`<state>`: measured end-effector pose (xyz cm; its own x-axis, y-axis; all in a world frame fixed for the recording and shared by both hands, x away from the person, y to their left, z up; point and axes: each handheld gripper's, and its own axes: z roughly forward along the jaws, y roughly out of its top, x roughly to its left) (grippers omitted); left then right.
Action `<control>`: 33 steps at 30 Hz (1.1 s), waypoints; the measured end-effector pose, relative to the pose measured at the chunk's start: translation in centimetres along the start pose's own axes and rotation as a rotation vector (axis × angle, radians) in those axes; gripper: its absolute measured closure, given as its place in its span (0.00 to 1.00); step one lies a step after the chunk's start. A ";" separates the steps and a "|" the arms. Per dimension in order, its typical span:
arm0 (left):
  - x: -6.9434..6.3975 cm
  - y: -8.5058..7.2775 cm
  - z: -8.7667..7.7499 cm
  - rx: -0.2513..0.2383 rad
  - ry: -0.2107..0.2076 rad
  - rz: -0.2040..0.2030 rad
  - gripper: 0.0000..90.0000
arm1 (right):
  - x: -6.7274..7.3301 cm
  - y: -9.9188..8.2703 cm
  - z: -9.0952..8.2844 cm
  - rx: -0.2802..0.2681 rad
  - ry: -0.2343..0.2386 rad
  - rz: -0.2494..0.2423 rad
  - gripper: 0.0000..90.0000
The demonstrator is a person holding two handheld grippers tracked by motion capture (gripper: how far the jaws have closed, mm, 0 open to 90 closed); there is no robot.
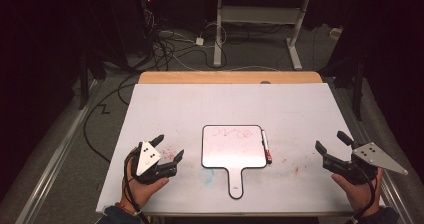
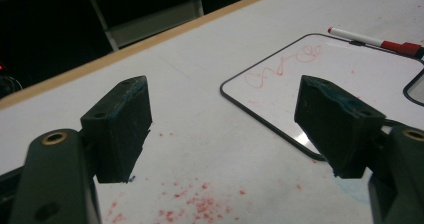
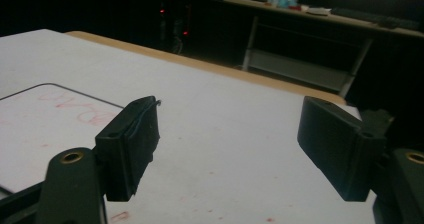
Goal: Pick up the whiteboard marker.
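Whiteboard, a small paddle-shaped one with a dark rim and a short handle that points toward the person, lies flat near the middle of the white worktop, between the two hands. Red scribbles run along its far edge, and in the left gripper view the same loops show on the board. A marker with a white barrel and a red cap lies on the worktop just beside the board's right edge, roughly parallel to it, red end nearer the person; the left gripper view shows it beyond the board's far corner. The left tongs rest low over the worktop to the left of the board, apart from it, jaws spread wide with nothing between them; red specks dot the surface under them. The right tongs hang near the worktop's right edge, well apart from the board and the marker, likewise spread wide and holding nothing; in the right gripper view bare worktop lies between the black jaws, with the board's corner off to the left. A faint blue smudge marks the worktop just left of the handle.
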<state>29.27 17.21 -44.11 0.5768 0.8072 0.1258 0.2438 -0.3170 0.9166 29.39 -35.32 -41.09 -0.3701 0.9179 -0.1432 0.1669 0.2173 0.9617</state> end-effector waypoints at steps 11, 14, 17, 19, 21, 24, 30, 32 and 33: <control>-1.2 -0.4 1.1 0.060 -0.045 0.045 0.24 | 1.1 -0.6 1.6 0.064 0.125 -0.001 0.31; -1.2 -0.4 1.3 0.072 -0.052 0.042 0.24 | 1.3 -0.6 1.6 0.081 0.130 -0.009 0.31; -1.4 -0.5 1.6 0.093 -0.039 0.062 0.25 | 1.4 -0.8 1.8 0.100 0.132 -0.019 0.31; -1.3 -0.5 1.7 0.091 -0.038 0.075 0.25 | 1.3 -0.8 1.9 0.106 0.135 -0.013 0.31; -1.3 -0.7 2.1 0.110 -0.047 0.072 0.25 | 1.2 -0.8 2.2 0.124 0.150 -0.006 0.30; -1.3 -0.9 2.3 0.133 -0.058 0.059 0.25 | 1.2 -0.7 2.7 0.148 0.190 0.004 0.31; -1.3 -0.8 2.4 0.141 -0.065 0.063 0.25 | 1.5 0.1 5.1 0.234 0.236 0.028 0.37; -1.4 -0.9 2.5 0.150 -0.070 0.065 0.25 | 1.6 0.4 5.8 0.267 0.243 0.039 0.39; -1.4 -0.9 2.6 0.151 -0.073 0.067 0.25 | 1.7 0.6 6.1 0.271 0.253 0.039 0.39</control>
<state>30.27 15.09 -46.06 0.6495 0.7450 0.1518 0.3143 -0.4449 0.8386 34.49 -31.61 -42.18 -0.5670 0.8236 -0.0128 0.4087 0.2948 0.8638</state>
